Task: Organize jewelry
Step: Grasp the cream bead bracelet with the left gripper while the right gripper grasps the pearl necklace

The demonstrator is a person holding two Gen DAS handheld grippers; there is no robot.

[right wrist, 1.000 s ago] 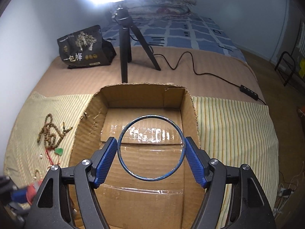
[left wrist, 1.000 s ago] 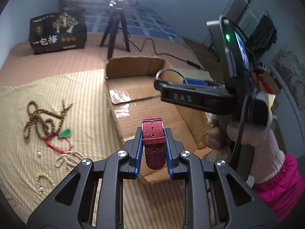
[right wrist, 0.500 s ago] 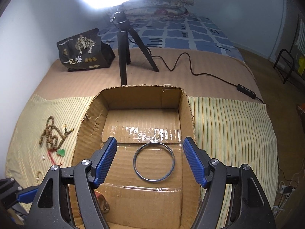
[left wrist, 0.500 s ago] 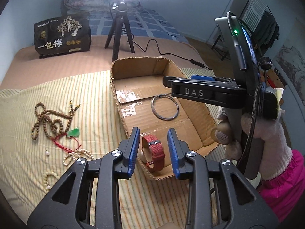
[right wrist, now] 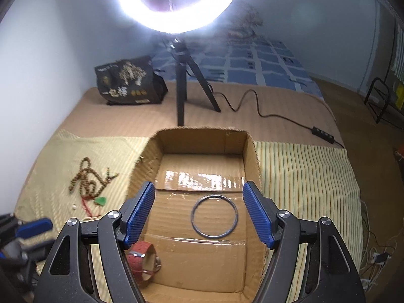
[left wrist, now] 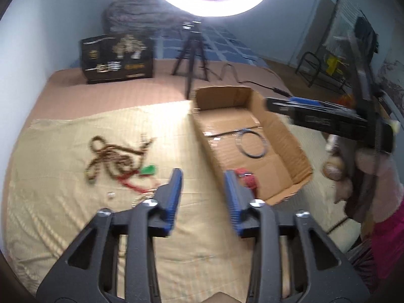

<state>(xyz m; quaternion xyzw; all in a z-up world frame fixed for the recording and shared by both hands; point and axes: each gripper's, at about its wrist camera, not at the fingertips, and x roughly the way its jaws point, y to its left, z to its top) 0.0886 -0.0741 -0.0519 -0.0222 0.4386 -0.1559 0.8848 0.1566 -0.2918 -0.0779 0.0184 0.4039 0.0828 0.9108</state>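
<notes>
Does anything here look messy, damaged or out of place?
Yes. The brown bead necklace lies in a tangled heap on the striped cloth, knotted up with a red cord and a green pendant. The cardboard box has ragged, torn edges. Inside it, the metal bangle and red watch lie loose.

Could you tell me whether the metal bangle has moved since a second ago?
Yes. The metal bangle was held between the right gripper pads above the cardboard box; it now lies flat on the box floor, apart from the open jaws.
</notes>
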